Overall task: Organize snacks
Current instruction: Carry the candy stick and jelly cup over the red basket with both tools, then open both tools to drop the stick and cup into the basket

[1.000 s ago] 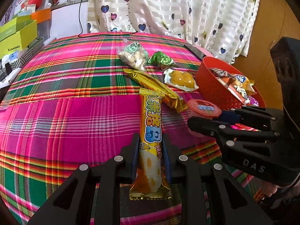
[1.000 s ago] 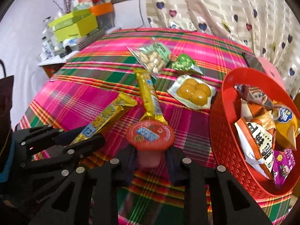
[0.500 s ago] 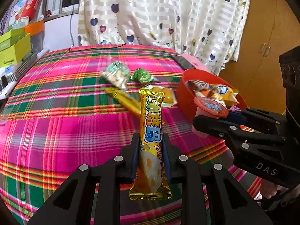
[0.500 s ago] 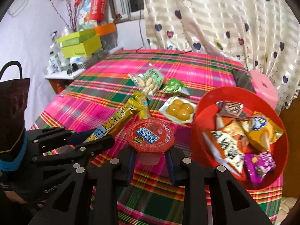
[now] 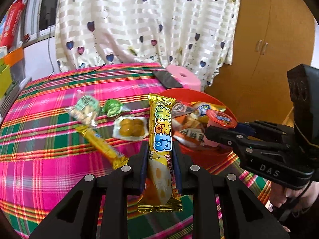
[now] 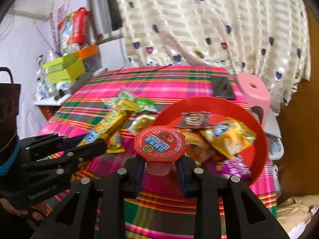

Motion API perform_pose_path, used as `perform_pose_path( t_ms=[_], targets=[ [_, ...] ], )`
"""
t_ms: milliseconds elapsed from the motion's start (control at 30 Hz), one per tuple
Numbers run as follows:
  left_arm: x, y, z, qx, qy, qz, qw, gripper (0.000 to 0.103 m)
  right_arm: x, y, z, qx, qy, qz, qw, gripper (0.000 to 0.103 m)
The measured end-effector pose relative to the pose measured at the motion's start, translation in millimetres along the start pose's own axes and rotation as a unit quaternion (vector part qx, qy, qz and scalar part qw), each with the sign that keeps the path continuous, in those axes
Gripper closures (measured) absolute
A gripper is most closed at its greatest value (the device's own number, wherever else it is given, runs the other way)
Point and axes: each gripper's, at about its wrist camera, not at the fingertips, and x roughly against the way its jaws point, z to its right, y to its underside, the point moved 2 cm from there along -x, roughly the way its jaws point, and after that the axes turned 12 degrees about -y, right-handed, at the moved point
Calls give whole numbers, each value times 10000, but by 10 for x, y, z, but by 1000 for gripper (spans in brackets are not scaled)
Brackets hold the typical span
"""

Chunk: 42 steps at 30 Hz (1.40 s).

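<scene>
My left gripper (image 5: 160,155) is shut on a long yellow snack bar (image 5: 161,139) and holds it in the air, its tip over the near rim of the red basket (image 5: 201,95). My right gripper (image 6: 159,164) is shut on a pink jelly cup with a red foil lid (image 6: 159,143), held above the basket's (image 6: 257,131) left edge. The basket holds several snack packets (image 6: 225,137). The left gripper and its bar (image 6: 107,126) show at the left of the right wrist view. The right gripper and cup (image 5: 220,118) show at the right of the left wrist view.
On the plaid tablecloth (image 5: 49,145) lie a nut bag (image 5: 84,110), a green candy (image 5: 112,107), a packet of yellow cakes (image 5: 130,128) and a gold bar (image 5: 99,144). A phone (image 5: 166,78) and pink stool (image 5: 184,77) are behind. Boxes (image 6: 63,69) stand at the left.
Both grippers have lifted their snacks off the table and moved right toward the red basket. The bar and the jelly cup are now at its near rim.
</scene>
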Motion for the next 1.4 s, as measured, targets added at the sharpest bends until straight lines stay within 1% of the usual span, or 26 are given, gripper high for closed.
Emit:
perform_pose_path(
  t_ms=[100,300,533,667,833,1100,1400],
  targets=[
    [-13,-46,78,-55,43,8,10000,79,69,23,179,-150,133,36,9998,77],
    [-72,-145,194,-162,110,24,9998,79,107,73,414,-355,272,27,9990,77],
    [-147,-267,301,-223,151,46,9996,79,17,150,598,-571,220,-157,9980,76],
    [-218,-316,340,-241,172,8,9996,79,-18,176,657,-656,199,-238,9974,72],
    [-302,-373,371,-235,189,-36,9995,79,29,161,652,-573,183,-148,9981,66],
    [-483,-517,411,-184,210,-66,9996,79,123,125,678,-585,185,-5,9981,66],
    [-883,-613,482,-317,244,-364,9985,79,125,103,720,-610,200,1,9979,66]
  ],
)
